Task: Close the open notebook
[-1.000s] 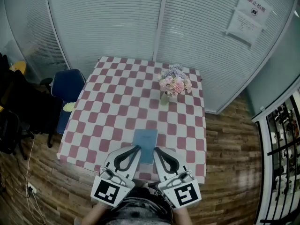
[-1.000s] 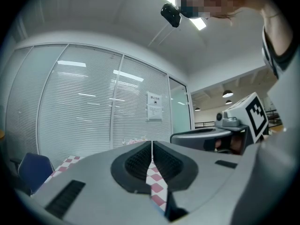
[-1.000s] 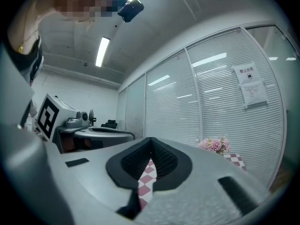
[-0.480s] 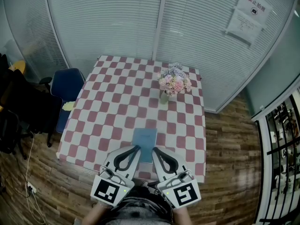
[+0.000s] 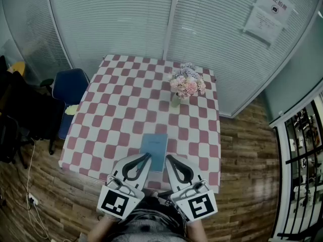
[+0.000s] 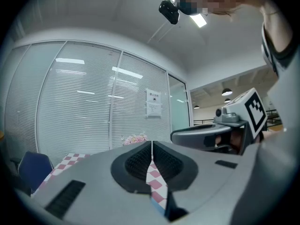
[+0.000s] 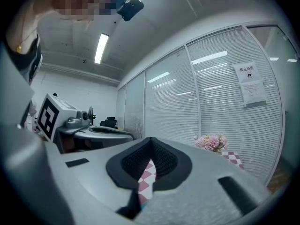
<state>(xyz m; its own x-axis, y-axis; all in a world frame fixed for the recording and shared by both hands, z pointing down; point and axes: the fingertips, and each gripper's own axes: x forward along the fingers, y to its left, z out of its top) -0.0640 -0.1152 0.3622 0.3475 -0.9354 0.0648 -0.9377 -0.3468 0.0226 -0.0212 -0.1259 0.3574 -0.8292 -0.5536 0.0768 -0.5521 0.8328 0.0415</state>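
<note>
Closest to me, the person holds both tools low in front of them, at the near edge of the desk (image 5: pixel 121 105). The left hand-held gripper (image 5: pixel 148 157) has its jaws pressed together at the tips and nothing is caught between them. In its own view only a sliver of checked cloth shows through the gap behind the tips. The right hand-held gripper (image 5: pixel 169 158) is the same, with its tips meeting and nothing held. Each carries its marker cube at the back end, nearest the person.

Between the two tips, at the near edge of the desk, lies the notebook (image 5: pixel 154 152). It is flat, with one plain pale blue face up, and it looks shut. Both tips sit just beside its near end. I cannot tell whether either one touches it.

A pink-and-white checked cloth (image 5: pixel 197 135) covers the whole desk top. Towards the far right corner stands a vase of flowers (image 5: pixel 187 84), pink and pale blooms, well apart from the notebook.

A blue chair (image 5: pixel 70 87) is drawn up to the far left side. Behind the desk runs a glass partition (image 5: pixel 116 19) with slatted blinds, and paper notices (image 5: pixel 267 14) are stuck to it on the right. The floor (image 5: pixel 247 185) is wood plank. A cable (image 5: pixel 31 185) trails across it on the left, and a black rack (image 5: pixel 303 150) stands on the right.
</note>
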